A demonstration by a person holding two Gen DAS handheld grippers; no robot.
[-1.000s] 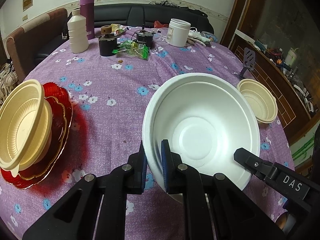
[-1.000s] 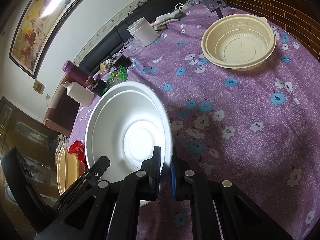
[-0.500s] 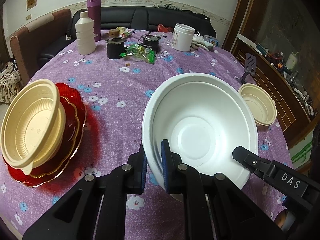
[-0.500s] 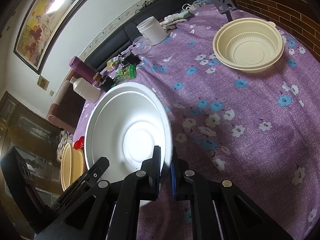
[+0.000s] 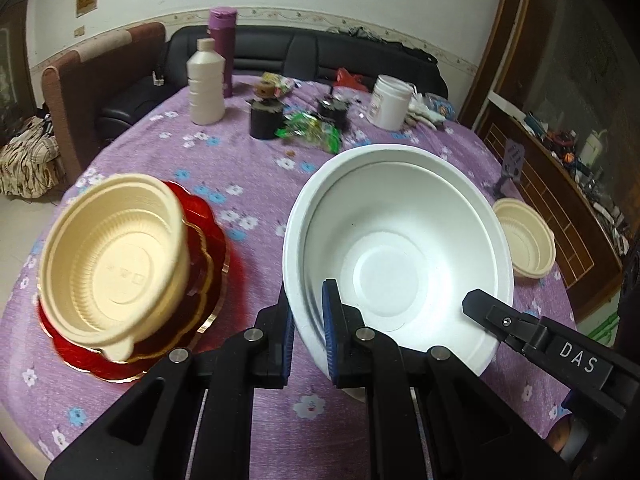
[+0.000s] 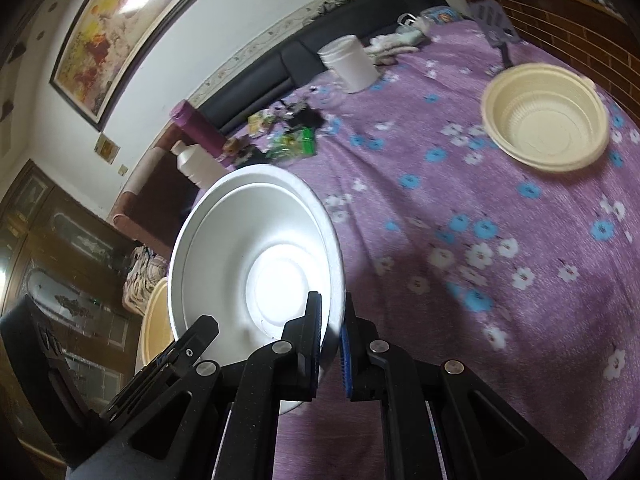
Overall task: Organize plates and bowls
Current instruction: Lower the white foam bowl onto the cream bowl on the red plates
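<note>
Both my grippers are clamped on the same white bowl (image 5: 400,256). My left gripper (image 5: 308,320) has its jaws nearly closed on the bowl's near-left rim, one blue pad inside the wall, one outside. My right gripper (image 6: 330,332) pinches the opposite rim the same way, jaws nearly closed, rim between the pads; in the left wrist view its black finger (image 5: 500,316) shows at the bowl's right edge. The bowl is tilted, mouth toward me; I can't tell whether its base touches the cloth.

To the left of my left gripper: a cream bowl (image 5: 112,264) sits tilted on a stack of red plates (image 5: 208,248) with gold rims, near the table edge, close beside the white bowl but apart from it. In the right wrist view only a sliver of that cream bowl (image 6: 154,320) shows past the white bowl (image 6: 248,256).

To the right of and ahead of my right gripper: a second cream bowl (image 6: 546,116) stands upright alone on the purple floral tablecloth (image 6: 460,208), well apart from the white one; it shows small at the right in the left view (image 5: 524,236).

Far ahead of both grippers, across the table: white bottle (image 5: 206,84), purple flask (image 5: 223,48) just behind it, dark jar (image 5: 265,118), green wrappers (image 5: 312,130), white tub (image 5: 390,102). Purple spatula (image 6: 496,36) lies beyond the lone cream bowl. Black sofa (image 5: 320,56) behind the table.
</note>
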